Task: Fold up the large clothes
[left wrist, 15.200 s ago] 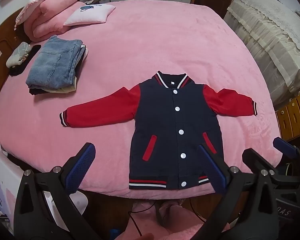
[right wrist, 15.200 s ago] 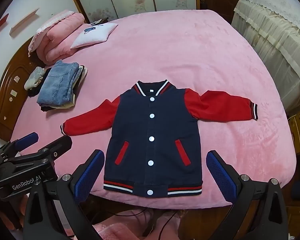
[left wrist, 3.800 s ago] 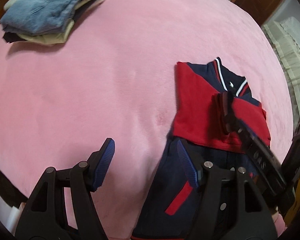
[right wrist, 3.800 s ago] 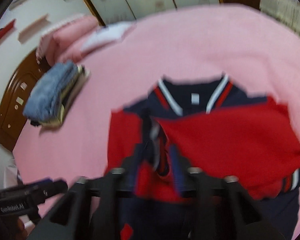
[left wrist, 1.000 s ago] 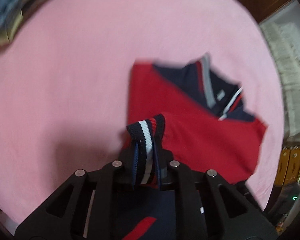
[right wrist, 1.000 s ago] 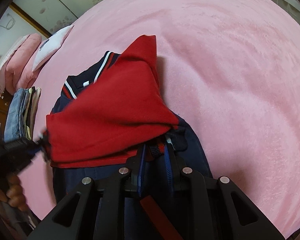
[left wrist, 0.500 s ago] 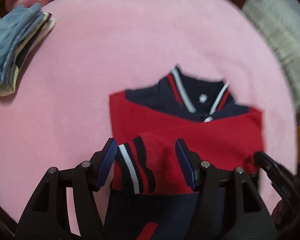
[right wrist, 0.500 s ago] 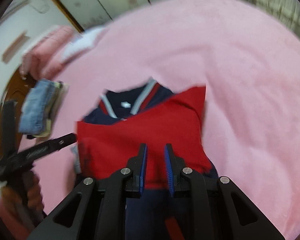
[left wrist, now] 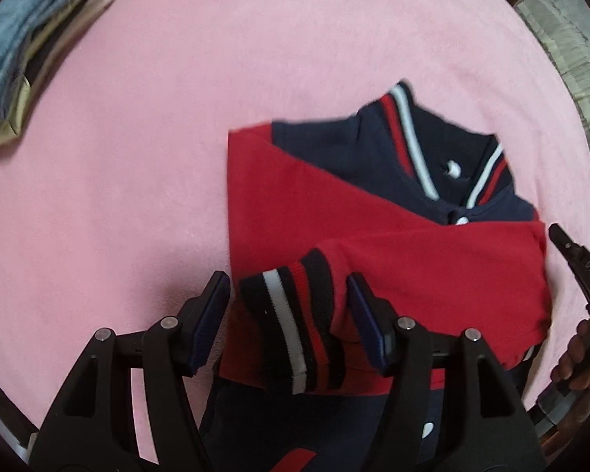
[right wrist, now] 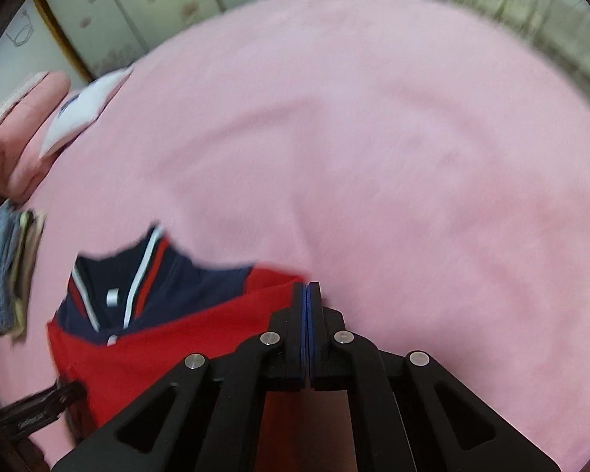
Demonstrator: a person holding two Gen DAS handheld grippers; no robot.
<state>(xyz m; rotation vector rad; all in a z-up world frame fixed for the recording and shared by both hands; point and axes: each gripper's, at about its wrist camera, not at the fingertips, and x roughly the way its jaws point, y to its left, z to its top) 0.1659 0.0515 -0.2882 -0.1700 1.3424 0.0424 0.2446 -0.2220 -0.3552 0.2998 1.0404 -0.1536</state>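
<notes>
A navy jacket (left wrist: 377, 149) with red sleeves lies on the pink bed (left wrist: 177, 118), both sleeves folded across its chest. My left gripper (left wrist: 287, 306) is open. Its jaws stand either side of the striped cuff (left wrist: 291, 322) of the top red sleeve (left wrist: 432, 267), which lies loose on the jacket. My right gripper (right wrist: 306, 299) is shut with nothing visibly between its pads, at the right edge of the jacket (right wrist: 169, 338). The right gripper also shows at the right edge of the left wrist view (left wrist: 582, 271), held by a hand.
A stack of folded jeans and clothes (left wrist: 31, 47) lies at the bed's far left, also showing in the right wrist view (right wrist: 8, 267). A pink quilt (right wrist: 15, 137) and a white pillow (right wrist: 82, 114) lie at the head of the bed. A cream-covered furniture piece (right wrist: 511, 8) stands to the right.
My left gripper has opened and let go of the striped cuff, which now lies on the jacket. My right gripper has closed fully and swung toward the jacket's right edge.
</notes>
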